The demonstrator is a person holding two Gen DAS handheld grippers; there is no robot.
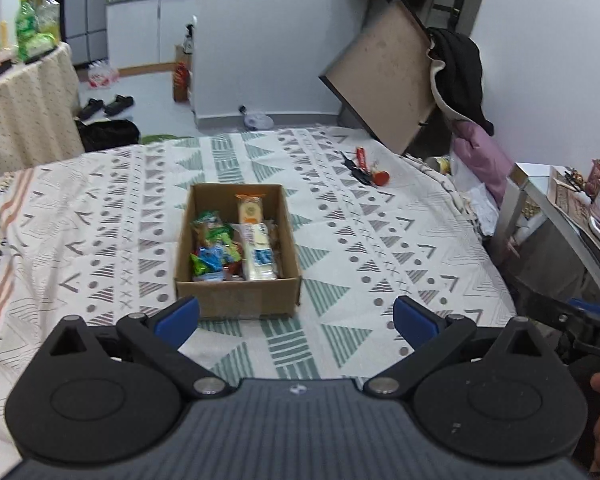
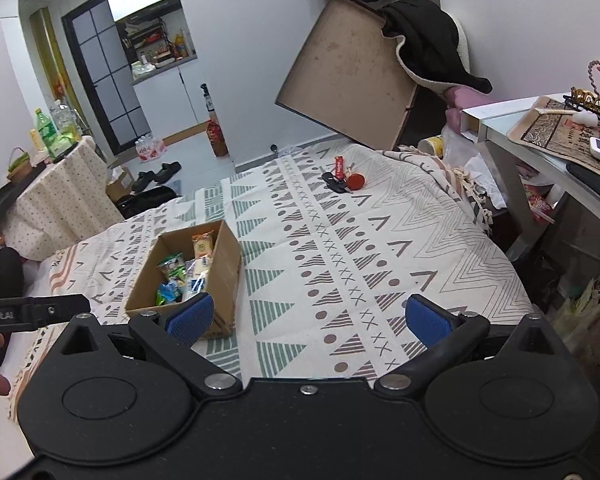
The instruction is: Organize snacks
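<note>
Hovering over the bed point(image 1: 340, 240), the left gripper point(image 1: 296, 316) and right gripper point(image 2: 308, 316) both hold their jaws spread and empty. The snacks point(image 1: 236, 240) lie together inside the cardboard box point(image 1: 236, 292), so sorting looks finished or nearly so; next would be checking for strays.

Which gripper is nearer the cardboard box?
Left. The left gripper sits open directly before the cardboard box; the right gripper, also open, is off to the box's right side.
</note>
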